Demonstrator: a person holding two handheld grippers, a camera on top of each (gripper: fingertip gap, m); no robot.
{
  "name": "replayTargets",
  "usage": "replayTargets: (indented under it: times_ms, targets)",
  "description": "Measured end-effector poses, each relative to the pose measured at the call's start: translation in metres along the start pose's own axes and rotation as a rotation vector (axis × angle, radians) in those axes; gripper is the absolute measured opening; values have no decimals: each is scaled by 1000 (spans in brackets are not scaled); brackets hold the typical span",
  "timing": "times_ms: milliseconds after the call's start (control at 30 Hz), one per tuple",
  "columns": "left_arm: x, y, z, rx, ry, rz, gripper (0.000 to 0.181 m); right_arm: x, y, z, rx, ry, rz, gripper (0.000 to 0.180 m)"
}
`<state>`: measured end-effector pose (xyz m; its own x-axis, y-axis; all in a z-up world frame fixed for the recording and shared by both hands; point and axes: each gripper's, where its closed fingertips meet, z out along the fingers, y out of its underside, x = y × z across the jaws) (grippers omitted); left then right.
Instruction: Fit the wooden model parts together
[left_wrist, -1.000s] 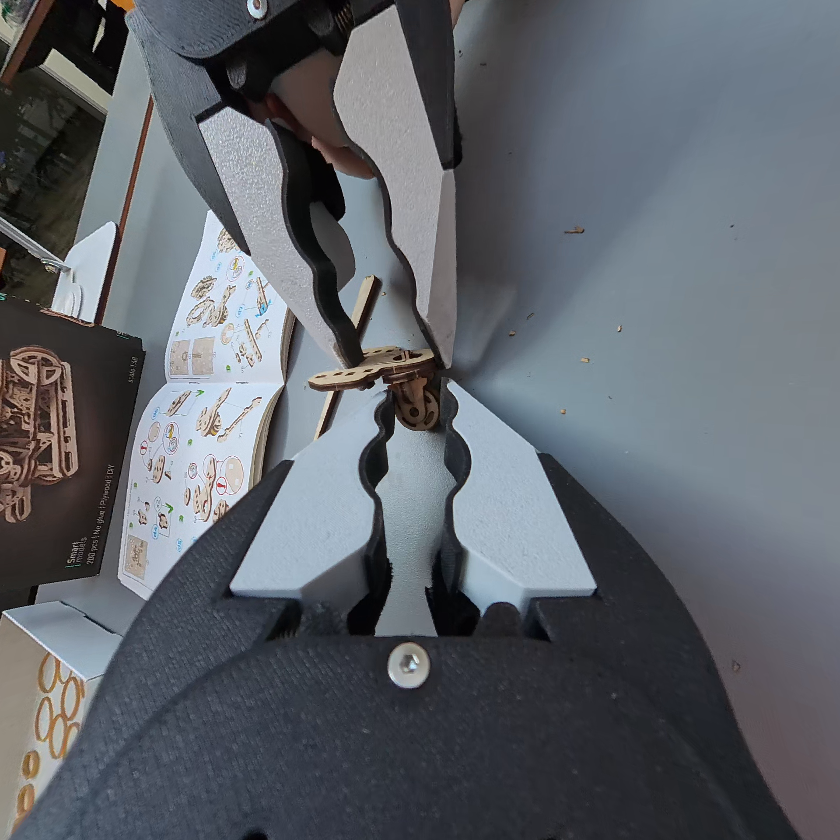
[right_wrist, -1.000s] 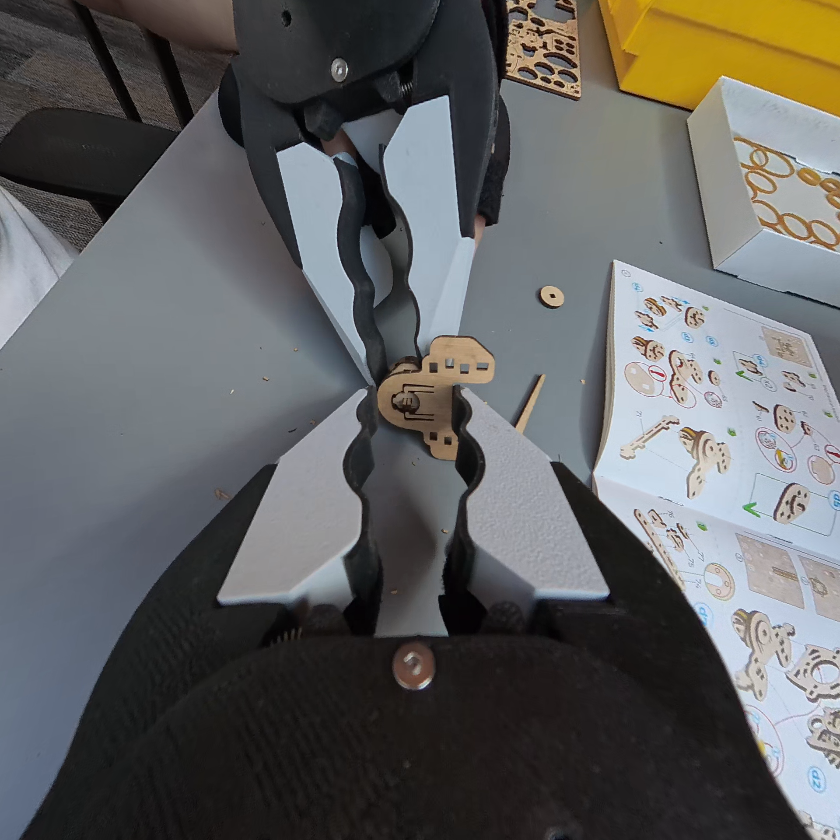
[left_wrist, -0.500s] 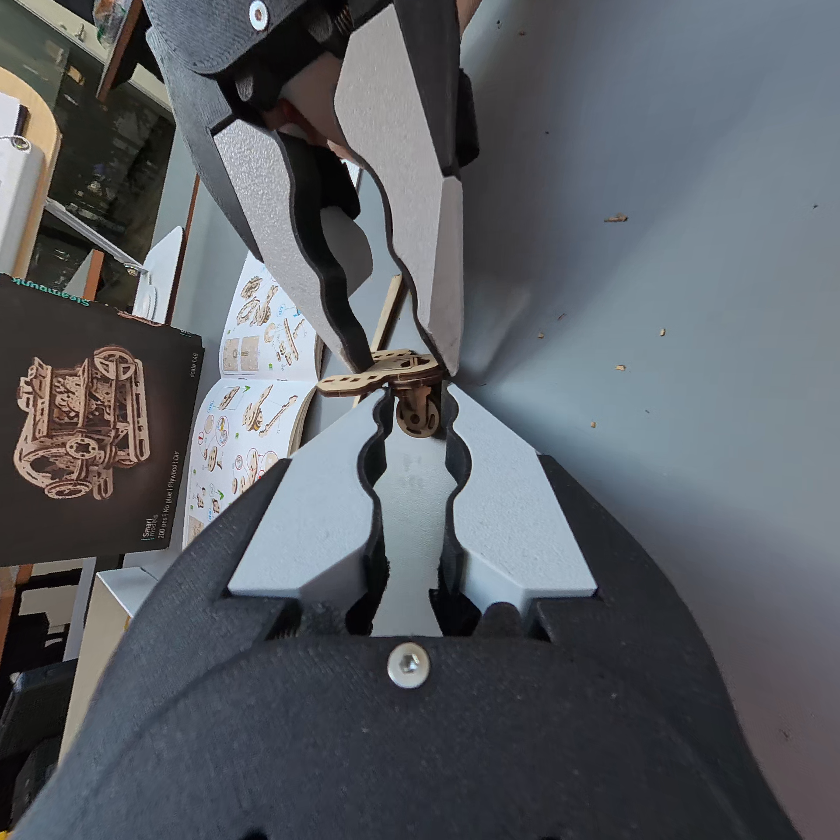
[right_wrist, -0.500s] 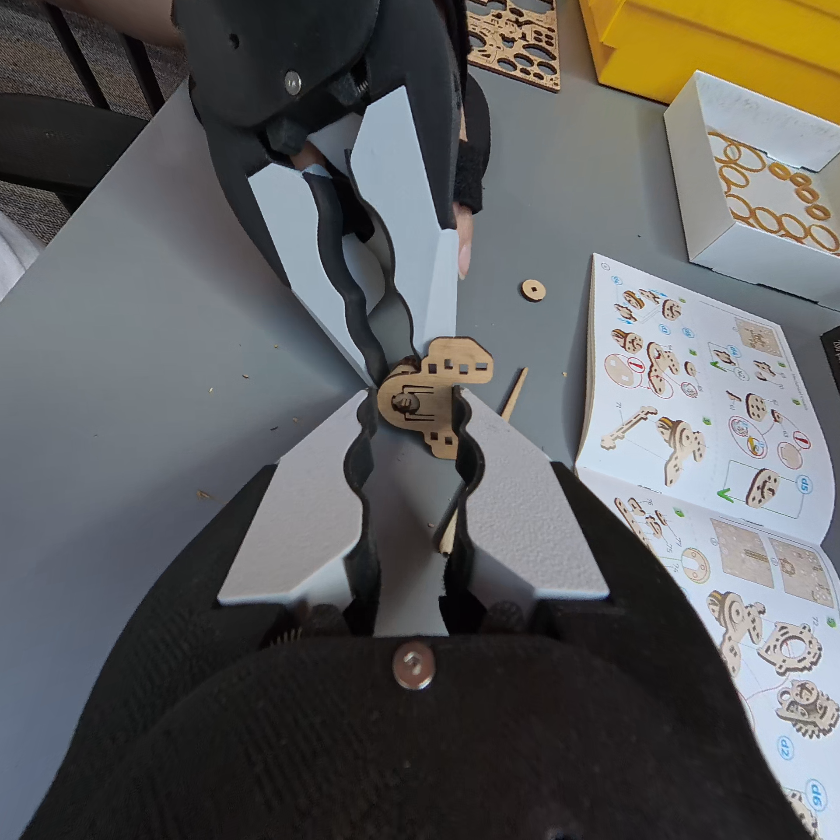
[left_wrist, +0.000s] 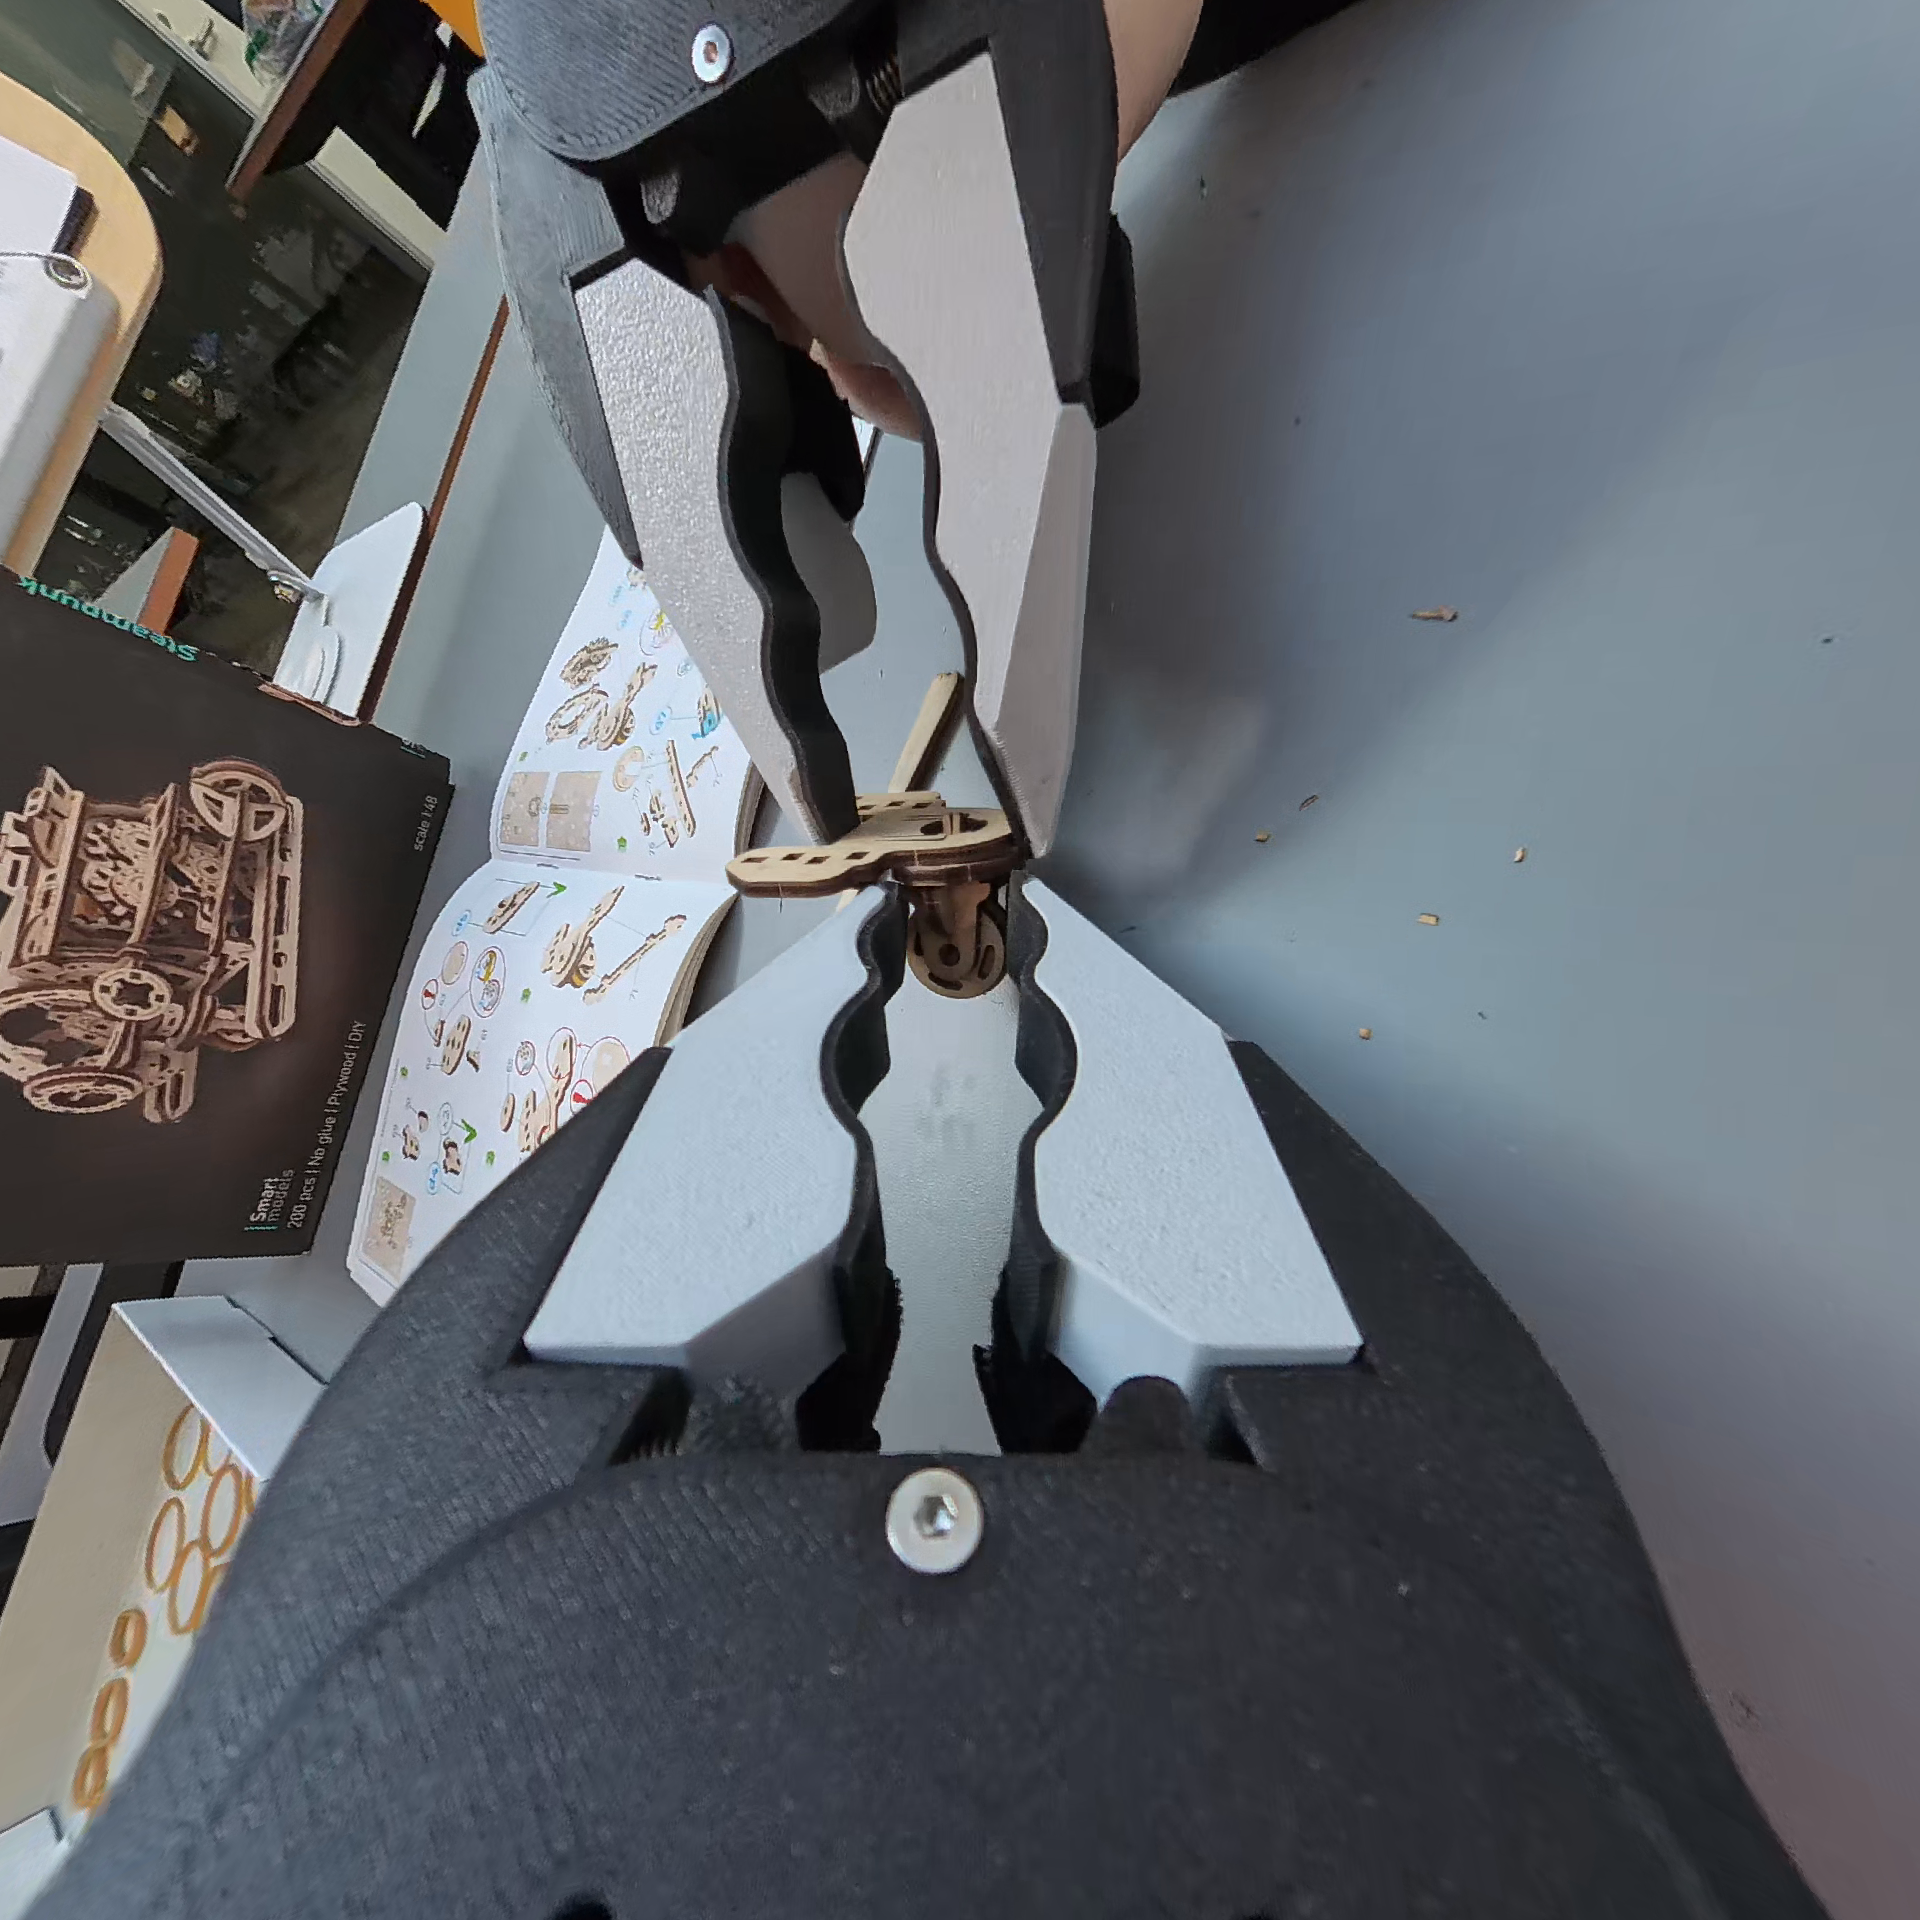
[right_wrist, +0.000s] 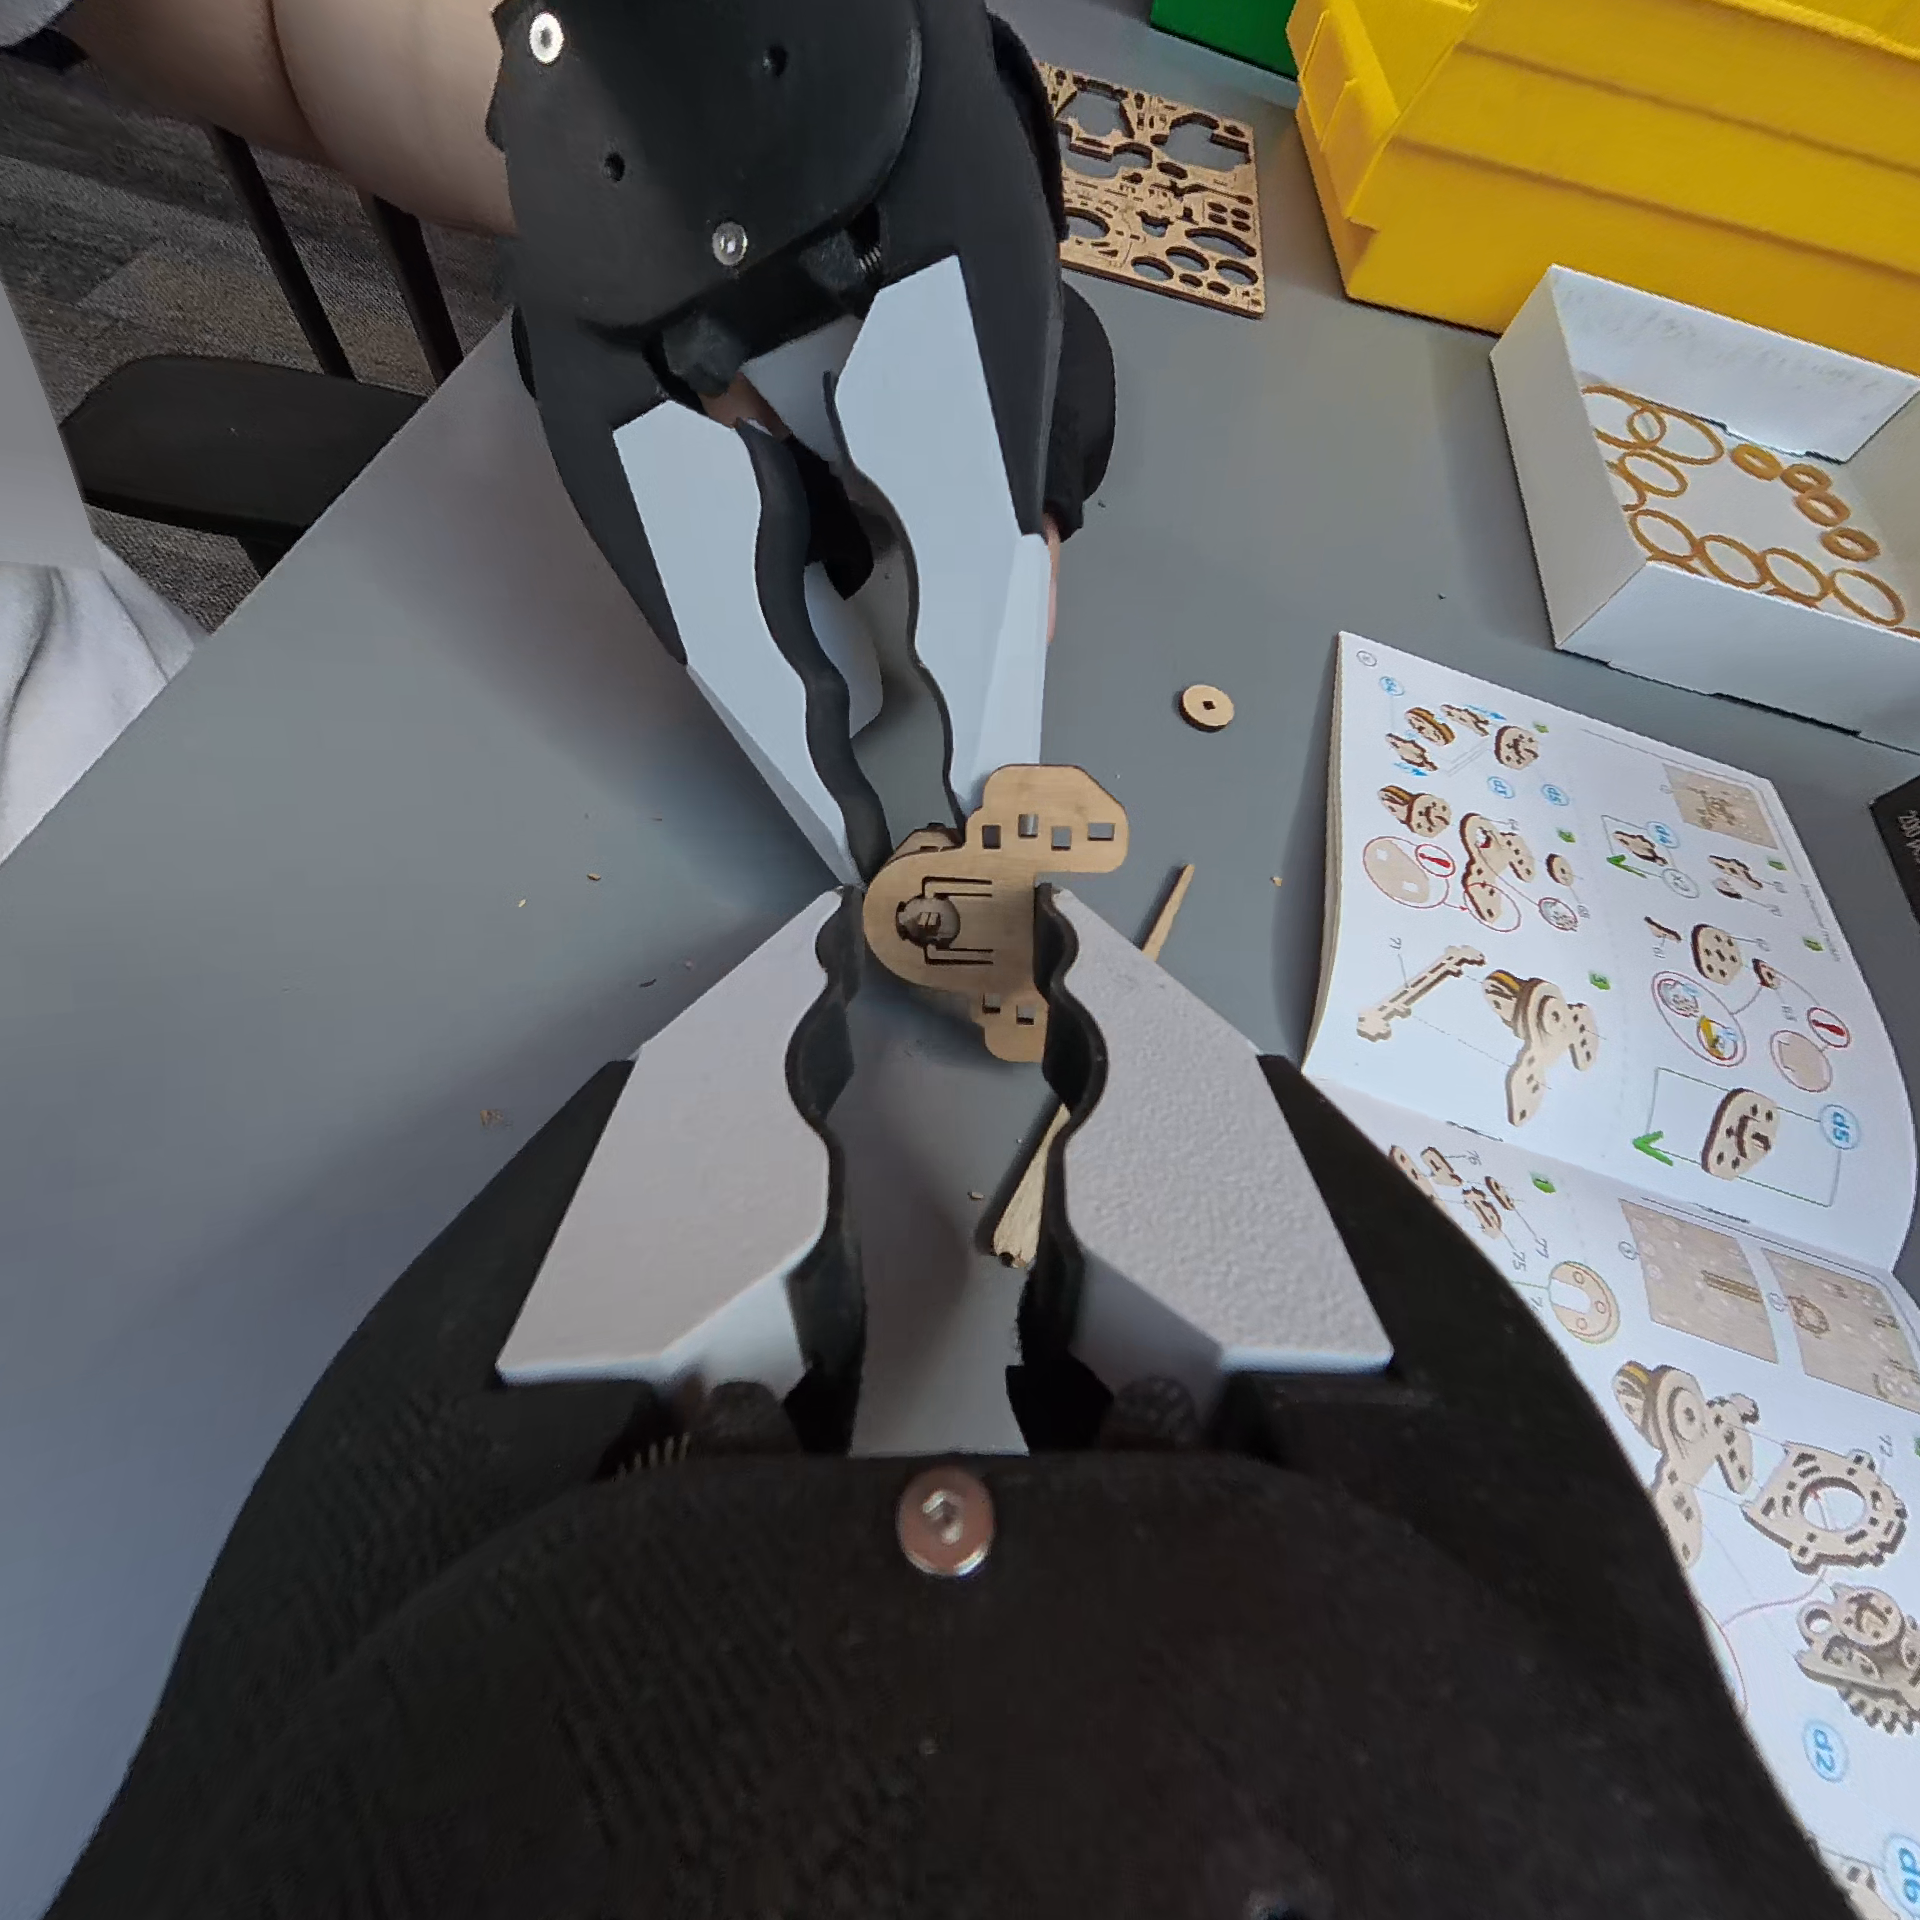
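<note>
Above the grey bench (right_wrist: 416, 831), the right tongs (right_wrist: 945, 914) clench a flat wooden plate (right_wrist: 997, 894) edge to edge, while the left tongs (left_wrist: 951, 904) pinch the small wheel piece (left_wrist: 956, 935) seated under it, tips meeting. A wooden stick (right_wrist: 1164, 914) lies beneath.

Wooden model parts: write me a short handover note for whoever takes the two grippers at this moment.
Left gripper: shut on the small wheel piece, which hangs under the plate.
Right gripper: shut on the flat slotted plate, held above the grey table.
Both grippers meet tip to tip at the parts.
Done: wheel piece and plate are brought together and touching; whether they are fully seated cannot be told.
Left: press the joint home and check it.
Nearby: wooden stick on the table under the right gripper, small washer, open instruction booklet.
</note>
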<state>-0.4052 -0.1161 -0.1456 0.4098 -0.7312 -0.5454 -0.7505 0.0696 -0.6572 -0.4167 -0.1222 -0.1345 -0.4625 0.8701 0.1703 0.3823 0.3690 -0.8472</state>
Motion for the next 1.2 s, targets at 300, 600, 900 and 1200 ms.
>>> replayTargets:
  times_ms: [300,600,900,1200]
  targets:
    - [-3,-16,-10,121,23,-72,16,-4,-16,-10,82,-19,-39,31]
    - [-11,-28,-19,219,41,-178,17,-1,-31,-18,102,26,-12,31]
    - [-9,-26,-17,217,52,-168,17,-1,-27,-16,66,18,19,31]
    - [-14,-27,-21,240,45,-194,17,4,-34,-22,107,36,34,34]
